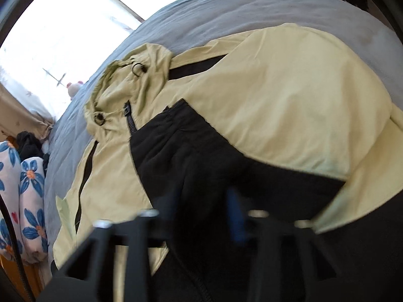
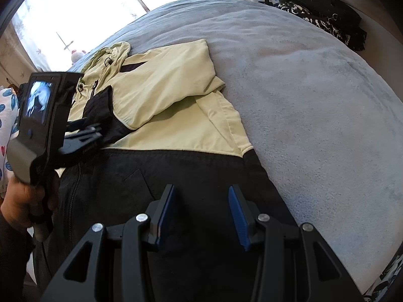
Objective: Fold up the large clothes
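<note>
Right gripper (image 2: 201,209): jaws stand apart with nothing between them, hovering over the black lower panel of the jacket (image 2: 156,95); the blue pads (image 2: 167,209) are flat, rubber-like plates on rigid black linkages with bright pivot pins. Left gripper (image 1: 201,216): blurred in its own view; in the right wrist view its tips (image 2: 97,129) sit at the black sleeve cuff (image 2: 100,115), but whether the jaws are clamped on cloth cannot be told.

Hazards, as judged from this state: the shell fabric looks thin, smooth and slippery, so a shallow pinch may slide off and drop the sleeve mid-fold; a pinch taken through two layers would drag the body panel and skew the fold; the zipper (image 1: 129,120) and the hood's cord toggles (image 1: 99,118) are hard, raised parts that could snag a pad or hold the fold proud.

The jacket lies flat on the grey bed cover (image 2: 314,88), hood toward the window, one pale yellow-green sleeve folded across the chest; black trim bands cross the shoulders. The cover appears plush and matte, so it is likely to grip the cloth against dragging. Floral pillows (image 1: 30,196) lie just beside the bed edge.
</note>
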Available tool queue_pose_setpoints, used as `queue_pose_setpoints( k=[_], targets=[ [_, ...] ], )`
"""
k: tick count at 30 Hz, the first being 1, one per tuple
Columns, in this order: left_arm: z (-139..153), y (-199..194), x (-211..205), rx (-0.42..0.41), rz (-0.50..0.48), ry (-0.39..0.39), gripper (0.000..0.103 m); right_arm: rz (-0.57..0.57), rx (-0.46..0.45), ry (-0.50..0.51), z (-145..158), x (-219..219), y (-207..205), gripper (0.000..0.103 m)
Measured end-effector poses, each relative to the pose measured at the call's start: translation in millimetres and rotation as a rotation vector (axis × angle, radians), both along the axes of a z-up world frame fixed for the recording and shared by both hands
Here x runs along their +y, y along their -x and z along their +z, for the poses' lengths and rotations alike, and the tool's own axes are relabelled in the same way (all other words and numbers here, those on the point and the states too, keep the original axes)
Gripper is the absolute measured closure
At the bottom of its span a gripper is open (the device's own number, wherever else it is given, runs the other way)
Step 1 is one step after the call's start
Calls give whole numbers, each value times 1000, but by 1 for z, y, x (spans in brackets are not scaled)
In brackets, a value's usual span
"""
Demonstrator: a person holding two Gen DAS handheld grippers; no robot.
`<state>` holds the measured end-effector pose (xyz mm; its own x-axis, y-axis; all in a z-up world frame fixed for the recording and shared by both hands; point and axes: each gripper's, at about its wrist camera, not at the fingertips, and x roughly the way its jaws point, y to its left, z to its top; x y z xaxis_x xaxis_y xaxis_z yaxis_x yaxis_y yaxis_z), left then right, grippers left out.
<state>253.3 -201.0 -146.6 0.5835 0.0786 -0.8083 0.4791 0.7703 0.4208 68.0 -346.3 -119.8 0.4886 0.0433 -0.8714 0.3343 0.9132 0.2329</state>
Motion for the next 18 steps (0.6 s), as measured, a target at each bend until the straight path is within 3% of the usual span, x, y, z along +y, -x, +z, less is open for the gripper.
queue_pose_setpoints(
  k=[1,3,5,6,9,13,15,18],
  targets=[
    [5,-2,1,-19,10,15,90,-1,0,0,0,0,0,59],
    [19,-6,8,-55,42,85,92,-2,1,0,0,0,0,59],
    [40,-11,26,-88,118,211,92,-3,-1,-1,-1,-2,0,59],
    [54,-13,44,-100,168,323,92,-3,-1,-1,-1,-2,0,59],
    [75,-12,95,-125,299,552,92,-3,0,0,-2,-2,-1,59],
    [63,-12,174,-57,526,787,91,1,2,8,-3,0,-2,59],
    [48,-12,201,11,587,838,89,6,3,11,-4,0,-1,59],
    [27,-4,228,86,632,857,76,17,4,14,-3,3,-2,59]
  ],
)
